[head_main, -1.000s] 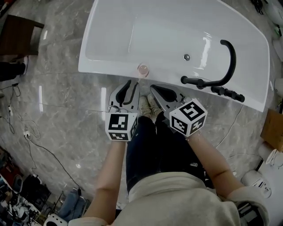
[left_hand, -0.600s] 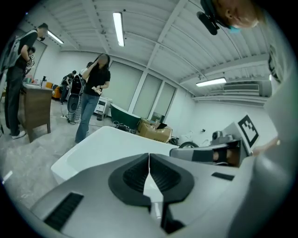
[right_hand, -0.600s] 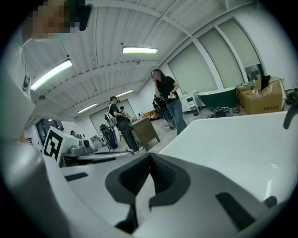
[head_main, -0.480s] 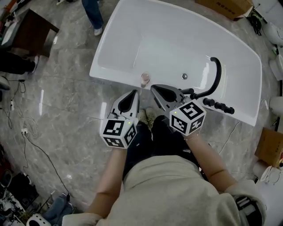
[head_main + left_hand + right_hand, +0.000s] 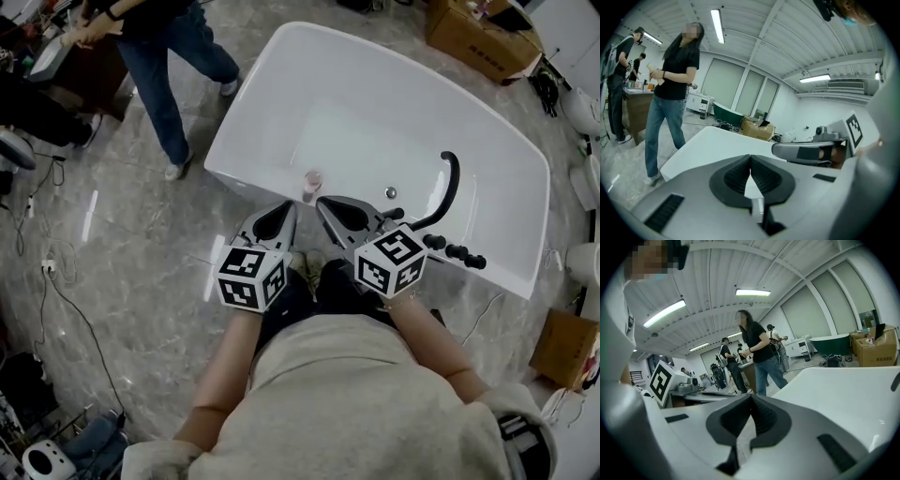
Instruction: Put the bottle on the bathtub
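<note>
The small pinkish bottle (image 5: pixel 312 180) stands upright on the near rim of the white bathtub (image 5: pixel 253 112), to the left of the black tap (image 5: pixel 448 192), so the placing looks done; the left gripper (image 5: pixel 284 210) has its jaws pressed together on nothing; the right gripper (image 5: pixel 328 203) is likewise closed and empty; both hang just short of the rim, clear of the bottle, probably so as not to knock it; the bottle's label is too small to read; the only marks are square black-and-white patterns on each marker cube (image 5: pixel 251 277); the cardboard box (image 5: pixel 483 42) shows no legible print.
</note>
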### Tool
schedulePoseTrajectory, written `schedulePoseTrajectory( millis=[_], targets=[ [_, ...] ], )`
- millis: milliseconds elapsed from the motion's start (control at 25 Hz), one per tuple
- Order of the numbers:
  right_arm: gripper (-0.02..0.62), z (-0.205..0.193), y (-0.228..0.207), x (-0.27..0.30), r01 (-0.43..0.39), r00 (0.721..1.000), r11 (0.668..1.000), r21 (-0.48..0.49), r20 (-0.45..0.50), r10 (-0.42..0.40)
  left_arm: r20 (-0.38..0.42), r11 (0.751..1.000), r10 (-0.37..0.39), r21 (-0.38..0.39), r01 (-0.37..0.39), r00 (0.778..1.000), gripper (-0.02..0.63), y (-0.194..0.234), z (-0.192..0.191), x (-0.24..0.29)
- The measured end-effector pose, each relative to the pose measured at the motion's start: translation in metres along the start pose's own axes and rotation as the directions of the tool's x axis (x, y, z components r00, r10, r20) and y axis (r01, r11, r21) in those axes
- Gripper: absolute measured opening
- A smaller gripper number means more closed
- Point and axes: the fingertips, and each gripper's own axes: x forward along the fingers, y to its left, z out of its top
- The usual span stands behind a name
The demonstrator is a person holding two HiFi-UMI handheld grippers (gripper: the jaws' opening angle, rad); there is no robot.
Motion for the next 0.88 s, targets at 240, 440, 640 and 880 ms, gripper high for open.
schedulePoseTrajectory(
  millis=[240,440,640,880],
  targets=[
    [-0.002,0.003,0.013,-0.007,-0.037,0.999,0.999,-0.009,-0.003,0.037,-0.005,0.999,0.039,0.003,-0.039,0.999,0.008,-0.002,-0.002,-0.010],
    [-0.002,0.009,0.012,-0.006,-0.054,0.998,0.999,0.004,0.013,0.054,0.019,0.995,0.097,0.017,-0.097,0.995,0.008,0.002,0.000,-0.008],
    [-0.002,0.009,0.009,-0.003,-0.048,0.999,0.999,-0.008,0.001,0.048,-0.005,0.996,0.086,0.018,-0.086,0.996,0.008,0.002,0.000,-0.006],
    [-0.002,0.008,0.007,-0.001,-0.053,0.999,0.999,0.009,0.008,0.053,-0.029,0.997,0.075,0.008,-0.075,0.997,0.008,0.002,-0.006,-0.004]
  ],
)
